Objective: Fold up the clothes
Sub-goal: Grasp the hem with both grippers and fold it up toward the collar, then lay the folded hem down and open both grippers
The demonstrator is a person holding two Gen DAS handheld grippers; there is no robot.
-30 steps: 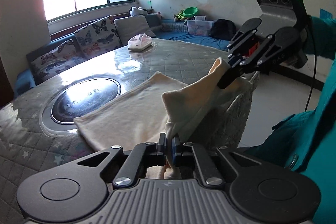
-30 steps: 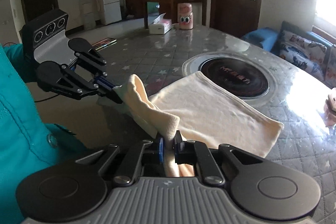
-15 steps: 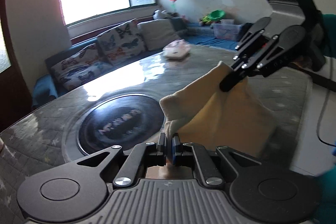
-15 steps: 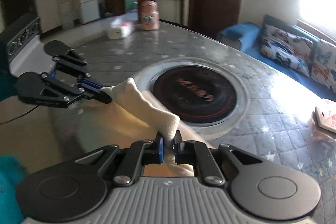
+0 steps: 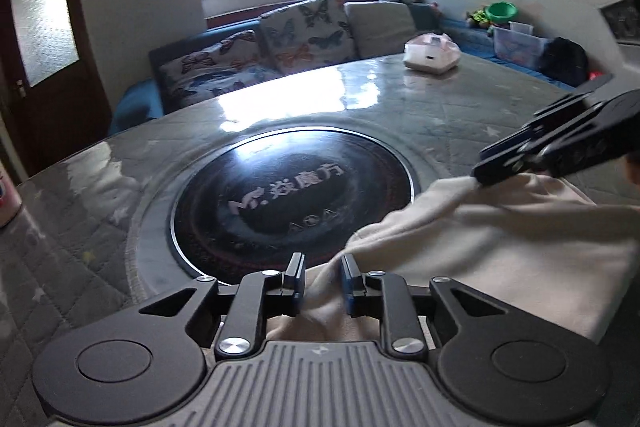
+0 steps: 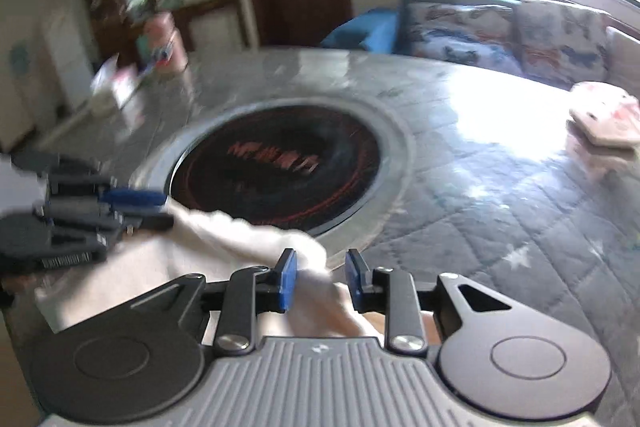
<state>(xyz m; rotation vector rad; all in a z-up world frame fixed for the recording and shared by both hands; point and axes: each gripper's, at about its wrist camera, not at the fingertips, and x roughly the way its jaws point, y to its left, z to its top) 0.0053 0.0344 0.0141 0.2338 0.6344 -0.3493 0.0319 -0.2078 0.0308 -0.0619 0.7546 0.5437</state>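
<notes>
The cream cloth lies on the gray bench, right next to the round black plate set in the bench. The left claw is let go, with cloth loose between its fingers. The right claw is let go too.

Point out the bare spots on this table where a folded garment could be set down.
Bare quilted table lies left of the round black cooktop, and a wider shiny stretch runs between the cooktop and the white tissue pack. Crowded: the near right edge, where the cream garment lies under both open hand-held grippers, left and right.
</notes>
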